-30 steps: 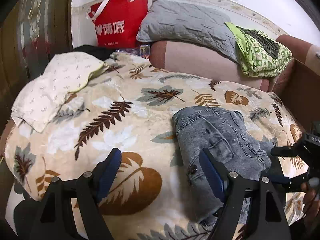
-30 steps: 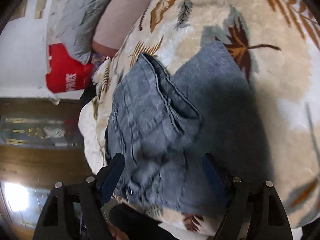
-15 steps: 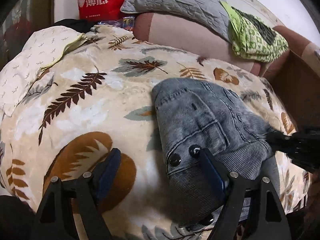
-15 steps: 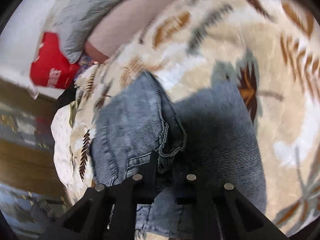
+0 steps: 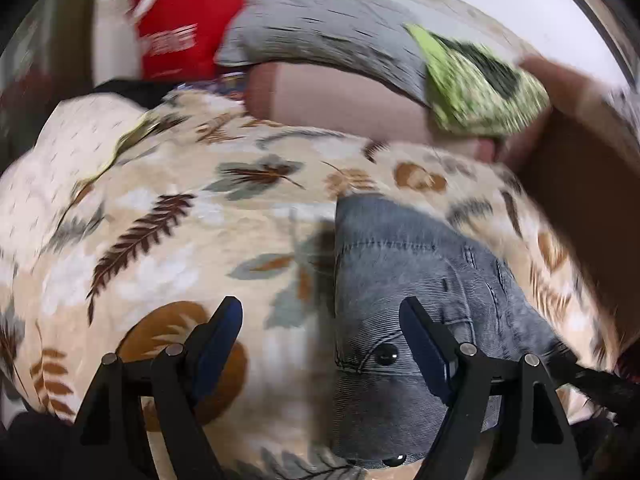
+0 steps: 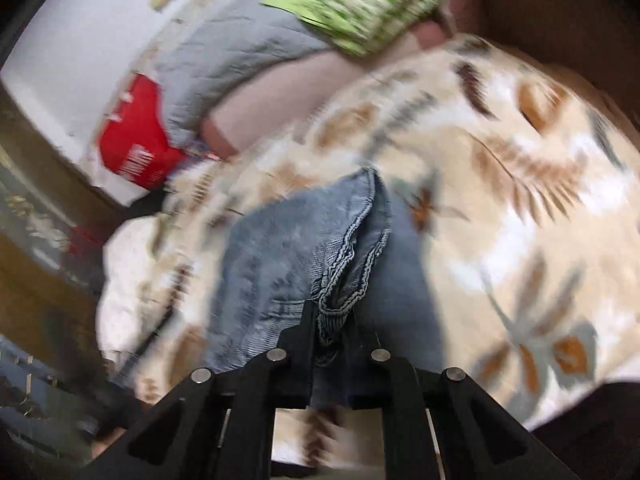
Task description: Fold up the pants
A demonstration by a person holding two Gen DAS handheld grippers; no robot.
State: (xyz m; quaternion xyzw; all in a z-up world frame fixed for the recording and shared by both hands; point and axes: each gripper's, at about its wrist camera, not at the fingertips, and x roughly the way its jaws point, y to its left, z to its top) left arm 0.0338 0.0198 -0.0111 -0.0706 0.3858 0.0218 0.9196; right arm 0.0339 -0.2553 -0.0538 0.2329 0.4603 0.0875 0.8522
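The grey-blue denim pants lie bunched on the leaf-print blanket, right of centre in the left wrist view. My left gripper is open and empty, its right finger over the waistband by a dark button. In the right wrist view my right gripper is shut on a bunched edge of the pants and holds it up off the blanket. Both views are motion-blurred.
At the back are a grey quilted pillow, a green patterned cloth, a red bag and a pink bolster. A white sheet lies at the blanket's left. A brown headboard stands at the right.
My right gripper closed on the pants' edge and has lifted it. My left gripper stayed open and shifted over the waistband. Both cameras are swinging.
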